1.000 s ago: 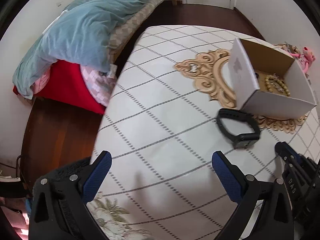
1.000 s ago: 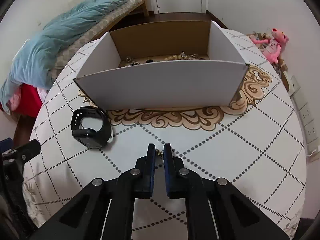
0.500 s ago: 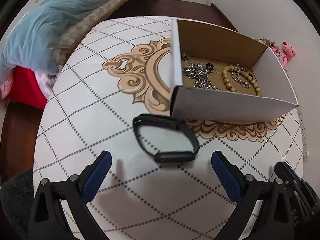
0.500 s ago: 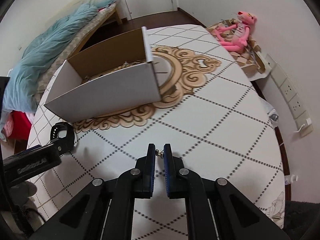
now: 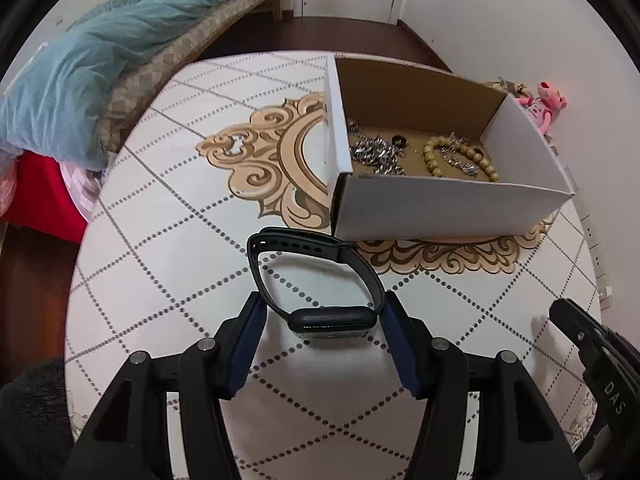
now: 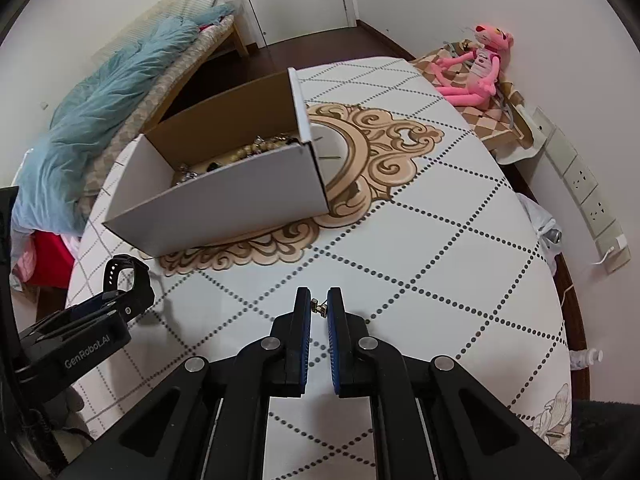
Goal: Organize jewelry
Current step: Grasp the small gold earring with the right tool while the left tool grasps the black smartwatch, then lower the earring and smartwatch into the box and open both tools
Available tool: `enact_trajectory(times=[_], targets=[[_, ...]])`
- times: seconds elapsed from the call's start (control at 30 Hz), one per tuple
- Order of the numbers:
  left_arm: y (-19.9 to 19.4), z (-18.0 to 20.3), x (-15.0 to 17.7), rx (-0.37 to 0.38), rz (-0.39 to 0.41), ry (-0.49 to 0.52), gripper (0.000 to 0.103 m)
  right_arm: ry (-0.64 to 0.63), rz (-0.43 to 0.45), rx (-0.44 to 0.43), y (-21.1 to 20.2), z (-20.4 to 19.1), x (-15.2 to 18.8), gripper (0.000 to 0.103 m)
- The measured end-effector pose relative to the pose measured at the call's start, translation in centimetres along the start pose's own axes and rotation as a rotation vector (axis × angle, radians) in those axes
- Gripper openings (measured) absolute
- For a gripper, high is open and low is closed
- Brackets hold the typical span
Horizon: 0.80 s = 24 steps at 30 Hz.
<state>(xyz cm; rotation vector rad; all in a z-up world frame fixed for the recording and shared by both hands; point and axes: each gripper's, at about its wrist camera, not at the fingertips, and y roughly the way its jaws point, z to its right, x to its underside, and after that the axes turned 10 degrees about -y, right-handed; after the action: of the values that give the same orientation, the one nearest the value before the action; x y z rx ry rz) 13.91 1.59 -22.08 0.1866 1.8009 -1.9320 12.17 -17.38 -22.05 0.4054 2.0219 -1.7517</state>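
Note:
A black watch [image 5: 320,316] with a looped strap lies on the white patterned table [image 5: 168,240], just in front of an open white cardboard box [image 5: 440,212]. My left gripper [image 5: 322,312] straddles the watch and its jaws are closing, with the blue pads meeting the strap's two sides. In the box lie silver chains [image 5: 376,152] and a wooden bead bracelet [image 5: 440,152]. My right gripper [image 6: 319,308] hovers over the table, to the right of the box [image 6: 224,208], shut on a small gold earring [image 6: 319,305]. The right wrist view also catches the left gripper [image 6: 116,304] at the watch [image 6: 128,268].
A bed with a teal duvet [image 5: 100,60] and a red sheet stands beyond the table's left edge. A pink plush toy [image 6: 476,68] sits on a stool by the wall at the right, near wall sockets [image 6: 580,184]. Dark wooden floor surrounds the table.
The left gripper has come down over the watch and its wide jaws have narrowed onto the strap. The right gripper swung to the right of the box, still holding the earring.

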Motion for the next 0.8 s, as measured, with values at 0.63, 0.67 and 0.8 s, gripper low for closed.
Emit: enact_trajectory(times=[0.63,0.67,0.8], targets=[[-8.3,2.4,-4.6,0.225,0.063,0.046,0.055,0.009,0.125,-0.124,-5.0,-1.3,-4.6,0.008],[-8.2,2.7,-5.5,0.237,0.054,0.049,0.055,0.004,0.124,-0.135,-4.9,-1.2,-5.5,0.008],[-6.6,3.7,-9.3,0.263,0.011,0.039,0.055,-0.022,0.095,-0.159,-3.2,-1.0,-9.6,0.008]])
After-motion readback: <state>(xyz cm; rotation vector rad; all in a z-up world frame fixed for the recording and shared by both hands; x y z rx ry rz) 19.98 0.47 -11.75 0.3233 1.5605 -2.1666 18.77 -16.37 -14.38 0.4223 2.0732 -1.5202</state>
